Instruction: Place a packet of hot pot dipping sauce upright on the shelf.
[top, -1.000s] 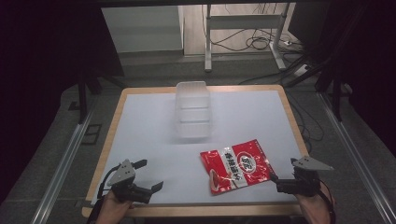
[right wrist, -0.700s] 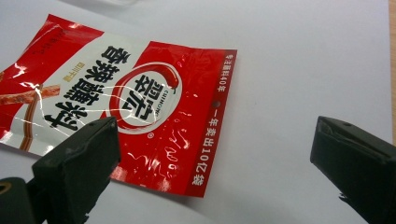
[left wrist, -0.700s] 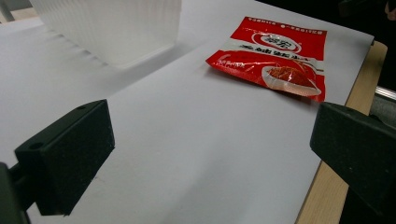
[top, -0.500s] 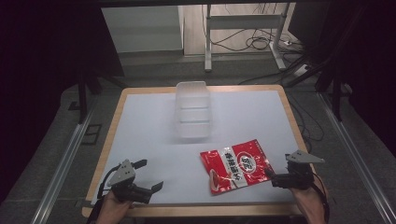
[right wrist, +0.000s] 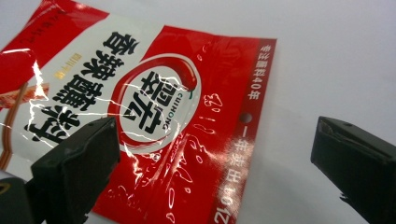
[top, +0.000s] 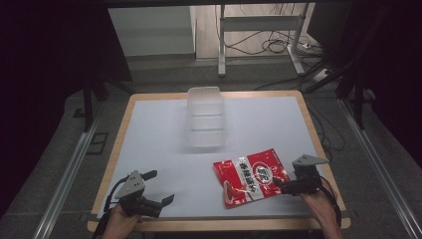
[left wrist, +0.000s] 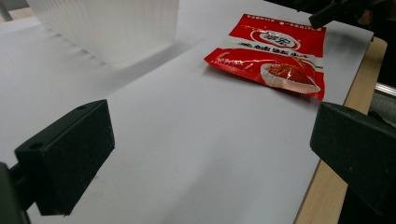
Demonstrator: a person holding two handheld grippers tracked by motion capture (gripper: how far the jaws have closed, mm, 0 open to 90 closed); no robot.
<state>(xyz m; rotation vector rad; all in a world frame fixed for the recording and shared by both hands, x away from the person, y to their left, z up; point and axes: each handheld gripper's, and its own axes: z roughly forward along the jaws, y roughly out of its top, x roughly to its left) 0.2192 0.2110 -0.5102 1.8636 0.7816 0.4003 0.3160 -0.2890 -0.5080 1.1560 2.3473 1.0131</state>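
A red and white snack packet (top: 251, 175) lies flat on the white table top near the front right; it shows in the left gripper view (left wrist: 273, 51) and close up in the right gripper view (right wrist: 149, 107). My right gripper (top: 280, 185) is open at the packet's right edge, one jaw over the packet and the other over bare table, low but not closed on it. My left gripper (top: 161, 203) is open at the front left, well away from the packet, with nothing between its jaws. A clear plastic container (top: 205, 117) stands at the back centre.
The white surface (top: 149, 139) has a wooden border (top: 318, 144). Dark floor, metal rails and a desk frame with cables surround the table. The container (left wrist: 107, 25) looms at the top left of the left gripper view.
My right gripper has moved left and forward onto the packet's right edge. The left gripper and the packet have stayed where they were.
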